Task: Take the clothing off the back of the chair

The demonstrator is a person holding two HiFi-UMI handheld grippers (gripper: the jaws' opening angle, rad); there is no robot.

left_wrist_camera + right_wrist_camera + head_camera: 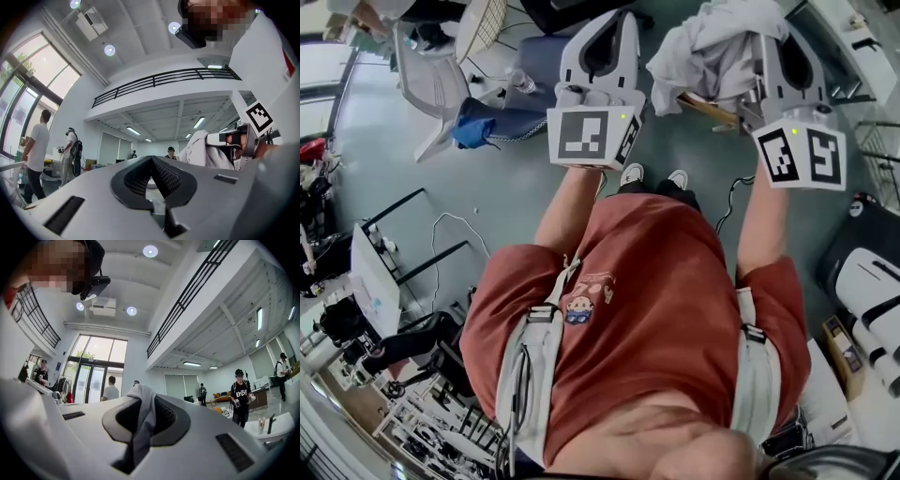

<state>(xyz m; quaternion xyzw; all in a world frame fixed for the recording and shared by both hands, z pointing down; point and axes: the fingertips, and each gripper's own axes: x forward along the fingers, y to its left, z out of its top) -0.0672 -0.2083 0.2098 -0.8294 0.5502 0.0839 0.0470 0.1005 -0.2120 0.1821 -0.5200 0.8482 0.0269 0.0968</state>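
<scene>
**A:** Entry one, left of the frame?

**B:** Left gripper (614, 28), raised at upper centre. Its jaws are together, with nothing between them.

**A:** Entry two?

**B:** Clothing (712, 52), a pale bundled garment at the upper right. It hangs in the air just beside the left gripper.

**A:** Held by?

**B:** Right gripper (140, 404). Its jaws are clamped on a fold of the cloth, which runs down through the gap.

**A:** And the chair?

**B:** A wooden edge (708, 111) shows under the bundle. I cannot tell whether it is the chair back.

**A:** Handling notes for the lift?

**B:** As I judge it:
- Keep the right jaws tight, since only one fold is pinched and the rest hangs slack.
- Raise the garment until the loose ends are clear of the wooden edge.
- Have the free left gripper take a second fold so nothing drags or slips.

**A:** Other stock?

**B:**
- Grey mesh seat (427, 84), upper left.
- Blue cloth (473, 127), at the foot of the mesh seat.
- Bottle (522, 84), near the blue cloth.
- Cable (450, 225), looped on the floor at mid left.
- White cases (872, 291), lower right.

**A:** Obstructions?

**B:** The wooden edge could snag trailing cloth. The other items lie well apart from the bundle.
</scene>
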